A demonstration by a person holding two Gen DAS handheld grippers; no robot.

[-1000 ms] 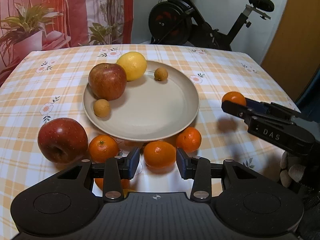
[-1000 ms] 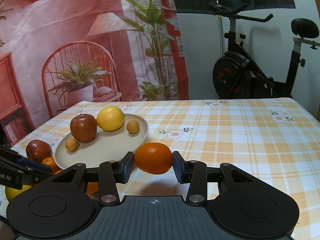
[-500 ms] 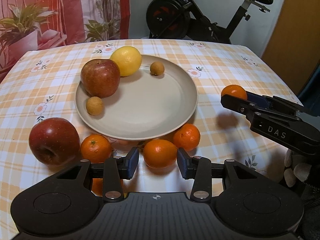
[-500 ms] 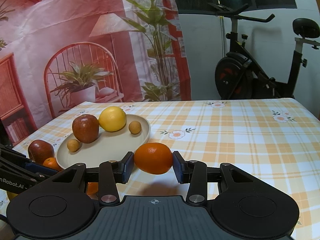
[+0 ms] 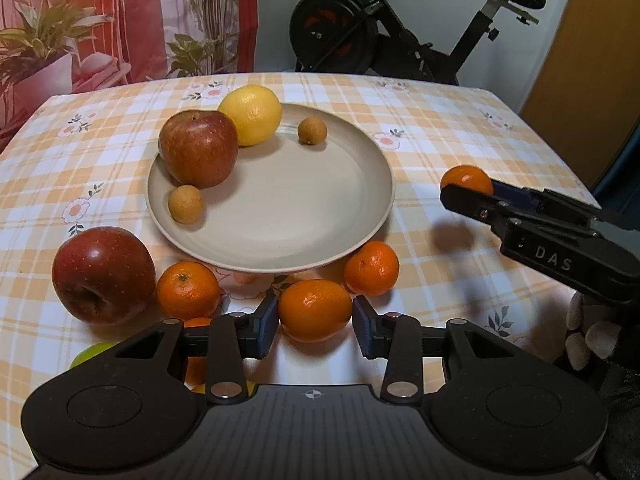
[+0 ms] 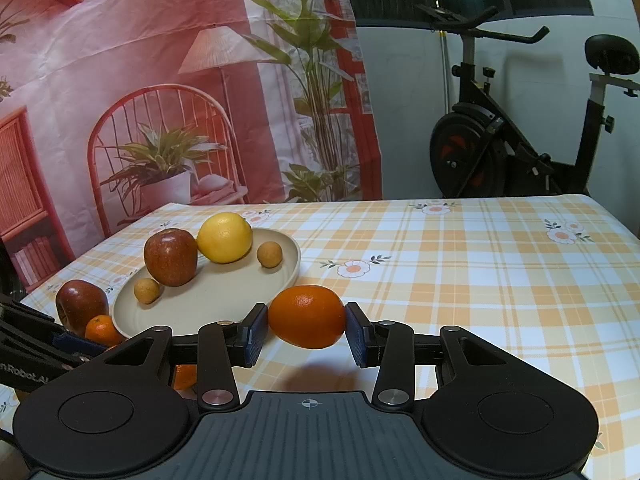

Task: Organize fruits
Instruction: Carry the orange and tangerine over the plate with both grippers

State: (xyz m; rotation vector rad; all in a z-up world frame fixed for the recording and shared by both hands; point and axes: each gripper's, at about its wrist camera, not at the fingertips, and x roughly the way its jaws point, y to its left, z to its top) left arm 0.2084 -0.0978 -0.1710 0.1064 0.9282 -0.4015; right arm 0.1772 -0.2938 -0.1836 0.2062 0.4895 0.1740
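The left claw [image 5: 314,326] brackets a round orange mandarin [image 5: 315,315] on the counter, seemingly clamped, just short of the beige plate's [image 5: 360,216] near rim.

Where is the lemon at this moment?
The lemon lies on the far left part of the plate in the left wrist view, touching the red apple beside it, with a small brown fruit to its right.
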